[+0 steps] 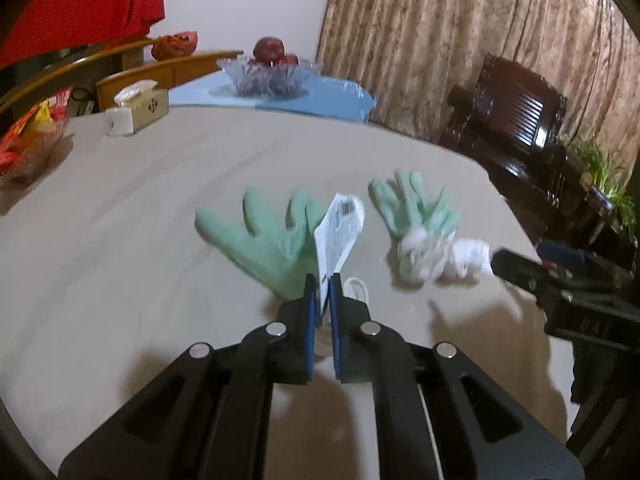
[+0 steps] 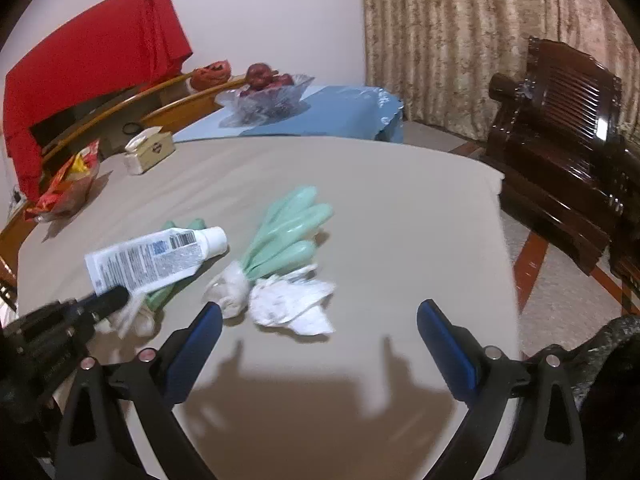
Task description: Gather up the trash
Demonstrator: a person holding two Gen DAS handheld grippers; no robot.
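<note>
A white squeeze tube [image 1: 339,232] with printed text and a barcode is held by its flat end in my left gripper [image 1: 325,286], which is shut on it; the tube [image 2: 156,258] is lifted above the beige table [image 1: 160,200]. Two mint-green rubber gloves lie flat: one [image 1: 264,240] just behind the tube, the other [image 1: 416,208] to the right. Crumpled white tissue [image 2: 292,304] lies at the second glove's [image 2: 288,236] cuff. My right gripper [image 2: 320,307] hangs open just in front of that tissue, with nothing between its blue pads.
A tissue box [image 1: 140,106], a bowl of snack packets [image 1: 28,140] and a glass fruit bowl [image 1: 272,72] on a blue cloth stand at the far side. A dark wooden chair [image 2: 560,120] is beyond the table's right edge.
</note>
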